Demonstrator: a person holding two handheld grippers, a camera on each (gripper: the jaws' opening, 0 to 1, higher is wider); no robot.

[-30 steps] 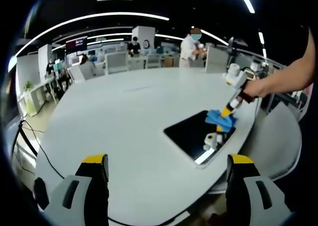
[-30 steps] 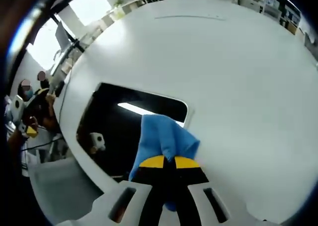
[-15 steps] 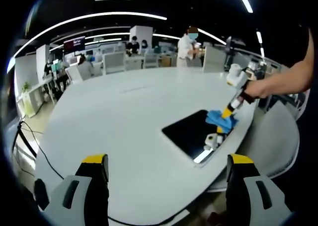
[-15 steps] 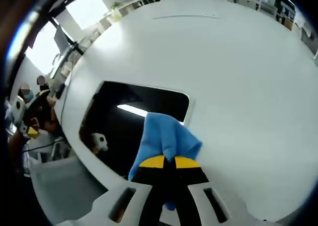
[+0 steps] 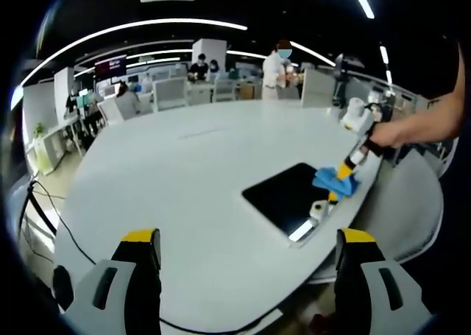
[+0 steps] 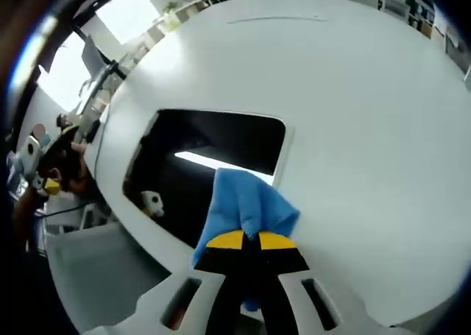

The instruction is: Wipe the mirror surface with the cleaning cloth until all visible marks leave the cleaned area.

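Right gripper view, right tongs: yellow-tipped jaws pressed together, clamped on the cleaning cloth.
Cleaning cloth: blue, bunched; rises from the jaw tips and lies over the near edge of the mirror, partly on glass, partly on the surface beside it.
Mirror: dark rectangular pane with rounded corners, lying flat on the white round surface close to its edge; long axis runs along that edge.
Mirror reflections: a bright strip of ceiling light and a small white object.
Writing, brands, labels: none legible on cloth, mirror or tongs.
Left gripper view, left tongs: jaws spread wide apart, nothing between them, held above the near rim of the surface.
Left gripper view, right tongs: held by a person's hand, tips down on the cloth at the mirror's far right corner.
Background: office desks, chairs and several people beyond the surface; ceiling light strips overhead.
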